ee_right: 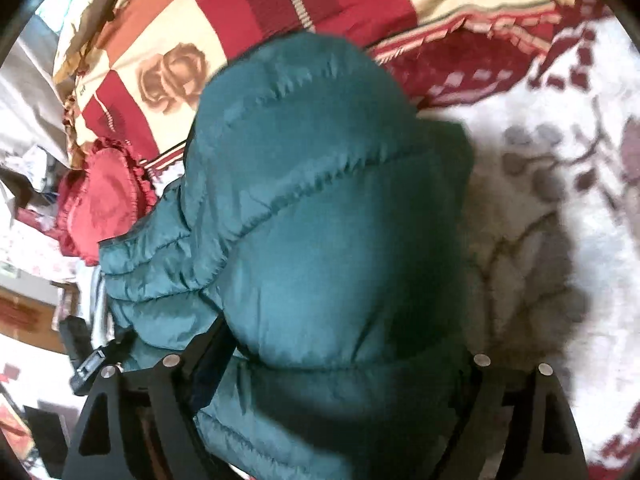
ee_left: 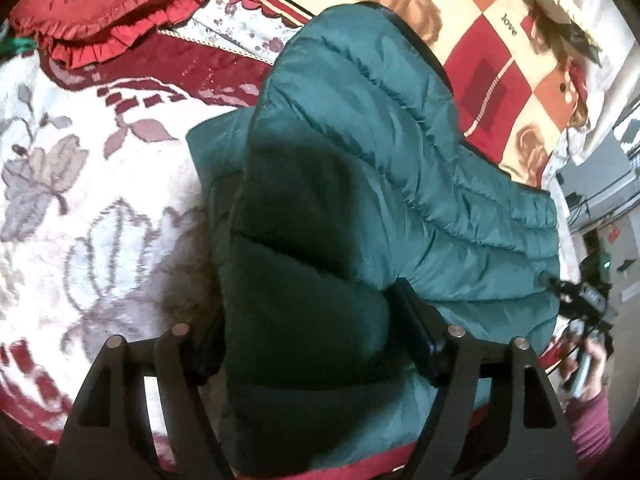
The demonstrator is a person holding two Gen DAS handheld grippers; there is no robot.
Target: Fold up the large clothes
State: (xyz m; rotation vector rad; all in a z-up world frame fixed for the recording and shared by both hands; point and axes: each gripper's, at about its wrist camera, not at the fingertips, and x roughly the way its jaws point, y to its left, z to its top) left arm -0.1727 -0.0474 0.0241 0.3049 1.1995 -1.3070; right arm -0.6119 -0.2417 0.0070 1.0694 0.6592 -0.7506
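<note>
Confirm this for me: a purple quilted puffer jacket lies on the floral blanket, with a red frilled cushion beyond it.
Wrong on the colour. The quilted puffer jacket is teal green, not purple, as both wrist views show. The rest stands: it lies on the floral blanket, and the red frilled cushion sits beyond it.

teal puffer jacket (ee_left: 360, 184) on floral blanket (ee_left: 80, 200)
</note>
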